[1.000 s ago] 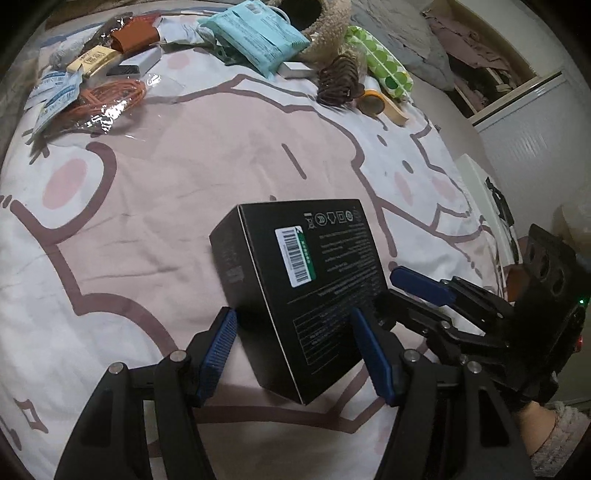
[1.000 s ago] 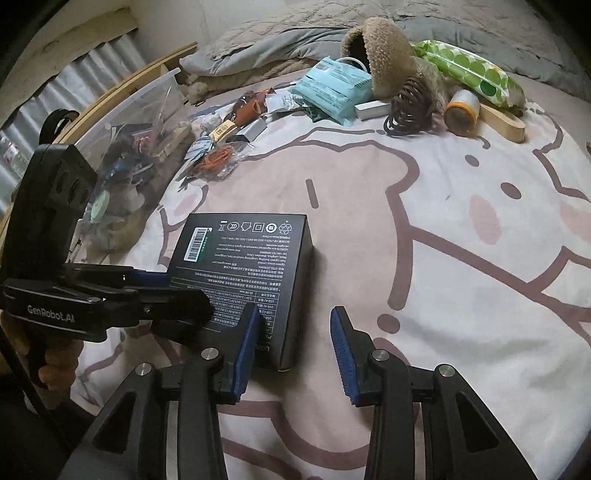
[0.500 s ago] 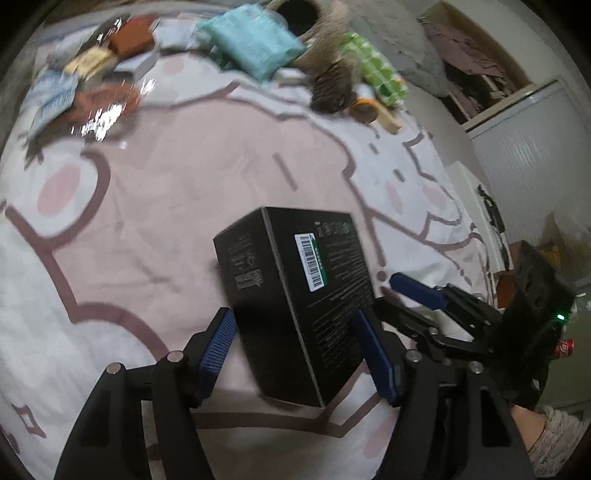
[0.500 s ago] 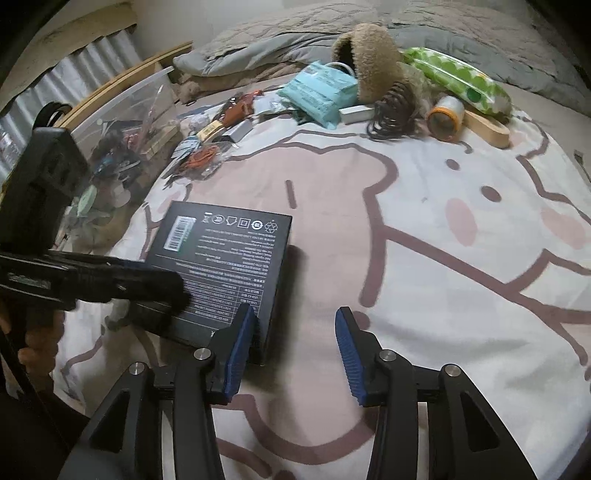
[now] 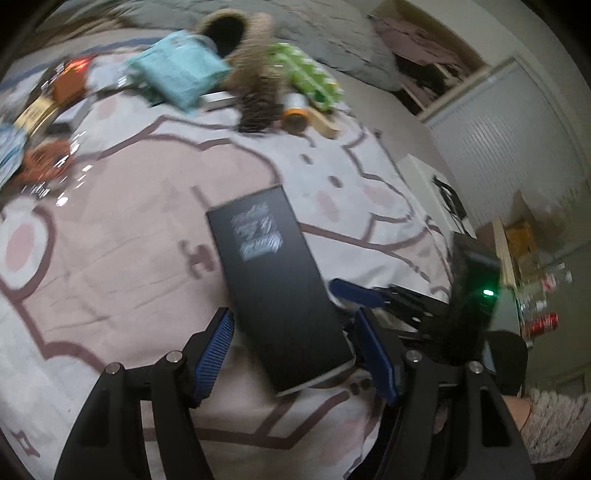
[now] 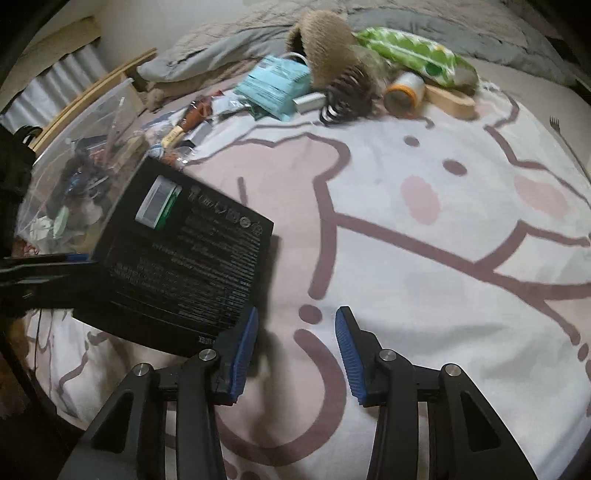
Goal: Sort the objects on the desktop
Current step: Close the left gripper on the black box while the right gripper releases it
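A pink and white cartoon bedspread (image 6: 424, 280) covers the bed, with a grey quilt (image 6: 461, 26) bunched at its far end. Beyond the bed's edge stand a ribbed white door (image 5: 495, 147) and a red can (image 5: 541, 322), blurred

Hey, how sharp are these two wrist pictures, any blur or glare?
Left wrist view: motion blur smears the black box and far clutter; the plastic bag glints. Right wrist view: sharper, box print mostly readable, dim light, fisheye bending at the edges.
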Action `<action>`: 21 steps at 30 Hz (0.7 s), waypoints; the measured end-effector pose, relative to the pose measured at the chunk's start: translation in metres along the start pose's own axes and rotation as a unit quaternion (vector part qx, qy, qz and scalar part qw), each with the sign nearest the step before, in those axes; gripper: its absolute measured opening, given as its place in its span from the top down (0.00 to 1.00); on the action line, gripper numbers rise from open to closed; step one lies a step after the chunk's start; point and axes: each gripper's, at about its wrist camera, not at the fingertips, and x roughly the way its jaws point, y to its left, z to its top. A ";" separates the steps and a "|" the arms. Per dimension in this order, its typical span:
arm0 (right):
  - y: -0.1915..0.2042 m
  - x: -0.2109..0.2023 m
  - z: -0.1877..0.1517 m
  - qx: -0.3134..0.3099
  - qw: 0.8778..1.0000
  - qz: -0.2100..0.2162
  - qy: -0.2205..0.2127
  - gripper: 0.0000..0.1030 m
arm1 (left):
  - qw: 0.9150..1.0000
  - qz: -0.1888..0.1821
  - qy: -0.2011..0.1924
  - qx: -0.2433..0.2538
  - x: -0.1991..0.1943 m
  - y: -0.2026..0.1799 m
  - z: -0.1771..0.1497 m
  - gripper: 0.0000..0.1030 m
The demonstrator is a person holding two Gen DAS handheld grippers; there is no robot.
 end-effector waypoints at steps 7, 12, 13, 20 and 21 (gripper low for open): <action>-0.001 -0.002 -0.002 0.005 1.000 0.008 -0.003 0.57 | 0.999 0.015 0.013 0.036 0.012 -0.024 0.005 0.35; 0.001 -0.010 -0.002 0.010 0.999 0.024 -0.021 0.57 | 0.999 0.039 0.023 0.026 0.017 -0.023 0.008 0.35; 0.003 -0.012 -0.003 0.010 0.999 0.027 -0.024 0.57 | 0.998 0.046 0.025 0.024 0.018 -0.023 0.008 0.35; 0.012 -0.019 -0.002 -0.003 0.998 0.040 -0.038 0.57 | 0.995 0.091 0.039 0.008 0.021 -0.020 0.011 0.38; 0.014 -0.019 -0.003 -0.005 0.998 0.040 -0.039 0.57 | 0.995 0.095 0.039 0.005 0.021 -0.019 0.012 0.41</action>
